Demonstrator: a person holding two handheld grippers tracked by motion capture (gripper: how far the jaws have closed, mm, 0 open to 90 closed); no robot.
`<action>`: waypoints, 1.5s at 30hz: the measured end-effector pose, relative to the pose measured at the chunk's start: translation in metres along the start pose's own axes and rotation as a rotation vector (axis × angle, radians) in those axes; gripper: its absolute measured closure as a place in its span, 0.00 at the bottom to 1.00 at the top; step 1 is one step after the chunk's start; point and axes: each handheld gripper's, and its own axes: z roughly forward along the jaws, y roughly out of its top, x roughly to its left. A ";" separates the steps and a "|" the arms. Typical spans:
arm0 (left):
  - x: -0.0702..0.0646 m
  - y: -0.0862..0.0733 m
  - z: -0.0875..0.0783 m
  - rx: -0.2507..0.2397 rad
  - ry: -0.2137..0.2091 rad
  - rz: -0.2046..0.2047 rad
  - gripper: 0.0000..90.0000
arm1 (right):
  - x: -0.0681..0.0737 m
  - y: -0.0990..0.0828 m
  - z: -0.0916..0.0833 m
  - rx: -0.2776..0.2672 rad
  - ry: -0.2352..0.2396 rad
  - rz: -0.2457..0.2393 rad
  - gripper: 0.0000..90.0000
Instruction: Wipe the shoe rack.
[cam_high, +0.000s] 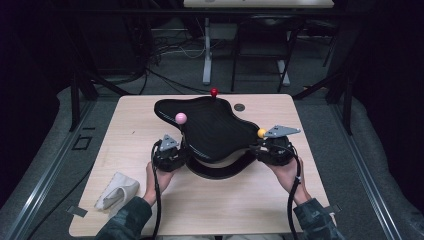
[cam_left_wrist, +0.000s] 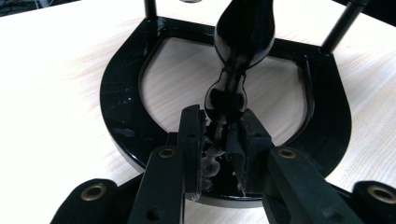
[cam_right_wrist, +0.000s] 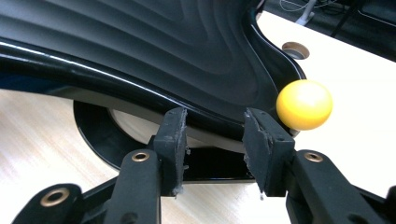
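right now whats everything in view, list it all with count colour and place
wavy tray: one, black, table middle, above its stand
stand base: one, black, U-shaped, on table under tray
balls: three at the tray's rim; pink ball left, red ball far, yellow ball right
cloth: one, white, near left of table
table: one, light wood
cable hole: one, dark, far side
left gripper: black, shut on tray's left edge
right gripper: black, jaws either side of tray's right edge, gap showing

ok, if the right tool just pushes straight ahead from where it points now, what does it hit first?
Most likely the black tray: its glossy rim crosses right in front of the open right tool. The yellow ball sits off to one side of that line. Depth is hard to judge.
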 end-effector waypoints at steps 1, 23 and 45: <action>-0.001 0.000 0.000 -0.001 0.000 -0.002 0.83 | -0.001 0.000 0.001 0.000 -0.006 0.010 0.66; -0.028 0.000 0.007 -0.009 -0.040 0.017 0.83 | -0.009 0.008 0.003 -0.047 -0.028 0.049 0.66; -0.059 0.009 0.034 -0.056 -0.042 0.006 0.83 | -0.025 0.005 -0.019 -0.075 -0.066 0.094 0.59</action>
